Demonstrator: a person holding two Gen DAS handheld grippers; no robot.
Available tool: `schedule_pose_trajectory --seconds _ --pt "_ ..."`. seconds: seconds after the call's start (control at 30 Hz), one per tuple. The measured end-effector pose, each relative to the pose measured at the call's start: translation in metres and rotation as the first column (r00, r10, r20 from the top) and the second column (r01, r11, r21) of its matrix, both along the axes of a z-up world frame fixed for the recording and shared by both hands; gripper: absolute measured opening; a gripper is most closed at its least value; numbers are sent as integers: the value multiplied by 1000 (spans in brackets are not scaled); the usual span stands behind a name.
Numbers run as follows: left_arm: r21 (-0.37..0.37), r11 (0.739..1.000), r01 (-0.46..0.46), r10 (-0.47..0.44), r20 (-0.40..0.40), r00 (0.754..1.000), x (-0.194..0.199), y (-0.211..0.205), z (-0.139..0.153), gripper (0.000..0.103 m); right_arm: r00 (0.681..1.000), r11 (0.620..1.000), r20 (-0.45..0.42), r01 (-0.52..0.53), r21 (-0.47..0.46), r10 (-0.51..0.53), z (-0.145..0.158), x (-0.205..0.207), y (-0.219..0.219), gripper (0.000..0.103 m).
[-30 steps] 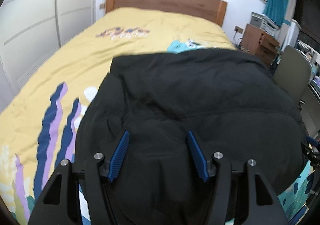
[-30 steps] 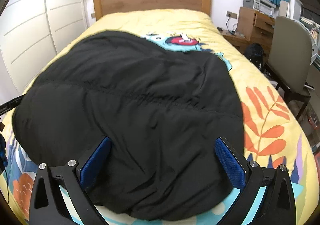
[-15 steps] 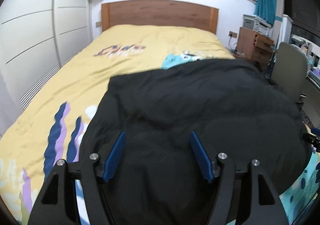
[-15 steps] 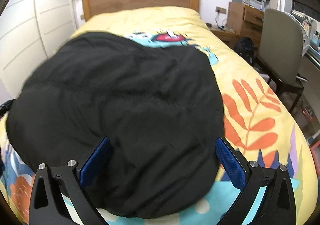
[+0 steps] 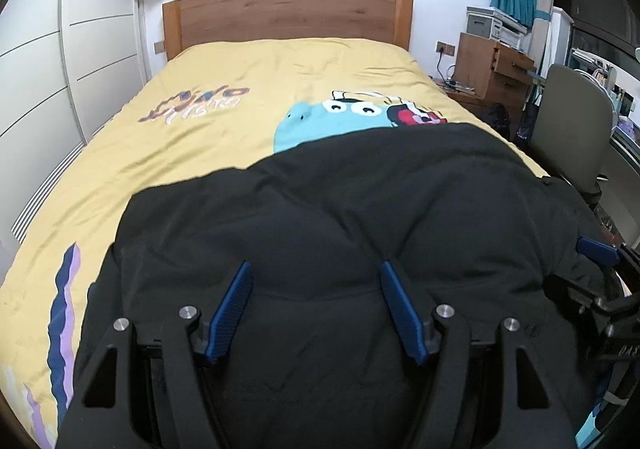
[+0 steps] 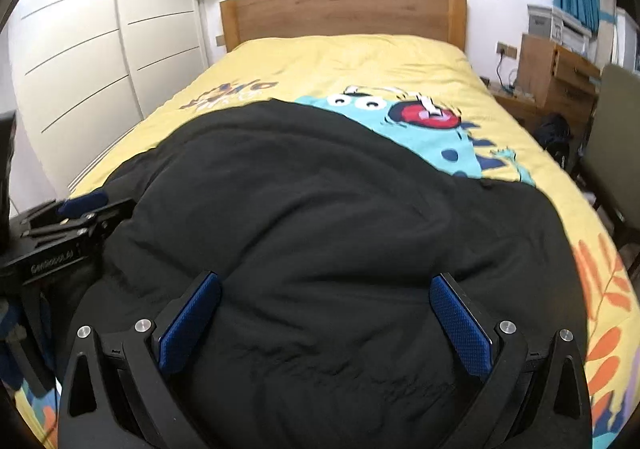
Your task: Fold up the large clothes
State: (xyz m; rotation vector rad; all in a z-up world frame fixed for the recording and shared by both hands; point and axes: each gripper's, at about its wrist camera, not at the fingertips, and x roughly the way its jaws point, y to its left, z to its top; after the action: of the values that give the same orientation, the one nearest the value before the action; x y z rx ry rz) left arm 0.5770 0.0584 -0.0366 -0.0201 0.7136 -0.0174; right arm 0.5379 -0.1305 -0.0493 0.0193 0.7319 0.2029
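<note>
Garment: large black padded jacket (image 5: 360, 217) lies bunched on near half of bed with yellow cartoon-print cover (image 5: 248, 137), wooden headboard (image 5: 288, 21) beyond. Left tool (image 5: 316, 309) above jacket, blue pads apart after opening wider, not pressing cloth. Right tool (image 6: 324, 323) wide apart above jacket, nothing gripped.

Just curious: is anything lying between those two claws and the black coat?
Nothing visible. The coat lies directly under both open claws, left and right, on the yellow bed, with no other thing on it.
</note>
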Motion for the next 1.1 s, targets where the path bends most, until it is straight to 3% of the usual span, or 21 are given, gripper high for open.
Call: schedule_pose_trajectory --seconds 0.5,0.9,1.1 --pt "18 1000 -19 18 38 999 -42 2 10 66 989 989 -28 146 8 -146 -3 -52 -69 102" --pt "27 999 -30 29 43 999 -77 16 20 66 982 982 -20 189 -5 -189 9 -93 -103 102" --pt "-23 999 -26 26 21 999 -86 40 23 66 967 964 -27 256 69 -254 14 -103 -135 102"
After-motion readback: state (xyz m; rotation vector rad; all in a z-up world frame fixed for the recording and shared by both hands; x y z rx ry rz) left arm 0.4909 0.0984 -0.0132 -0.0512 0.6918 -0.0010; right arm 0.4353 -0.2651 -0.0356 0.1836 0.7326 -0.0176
